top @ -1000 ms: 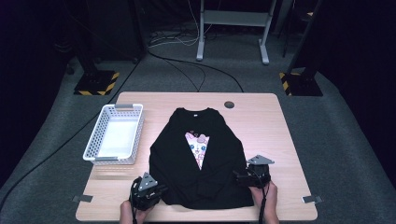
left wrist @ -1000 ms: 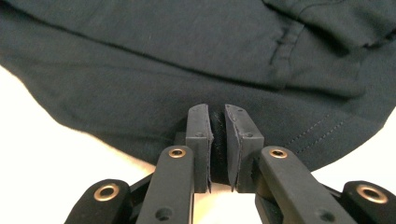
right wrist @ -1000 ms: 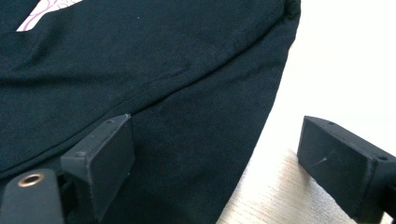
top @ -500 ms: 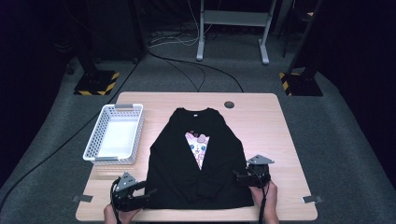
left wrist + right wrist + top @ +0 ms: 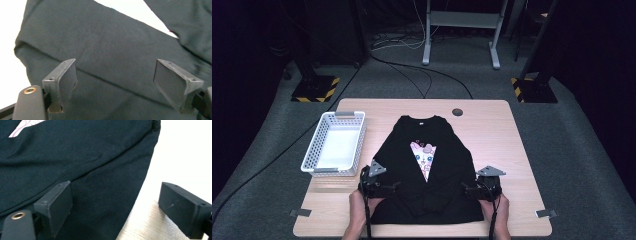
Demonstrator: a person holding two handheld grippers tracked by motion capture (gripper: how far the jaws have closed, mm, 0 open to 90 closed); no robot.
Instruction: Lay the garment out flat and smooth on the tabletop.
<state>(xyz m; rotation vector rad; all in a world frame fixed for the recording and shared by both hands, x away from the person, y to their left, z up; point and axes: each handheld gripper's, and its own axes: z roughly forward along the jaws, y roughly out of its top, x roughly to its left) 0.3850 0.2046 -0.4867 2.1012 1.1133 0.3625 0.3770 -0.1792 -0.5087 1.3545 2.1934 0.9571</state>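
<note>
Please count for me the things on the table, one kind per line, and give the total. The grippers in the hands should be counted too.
Black shirt: 1
White basket: 1
Grippers, left gripper and right gripper: 2
Total: 4

Black shirt (image 5: 427,175) with pink-and-white cartoon print between black grippers; white basket (image 5: 335,145) beyond left gripper (image 5: 384,189); pale wood table (image 5: 507,145) beneath.
</note>
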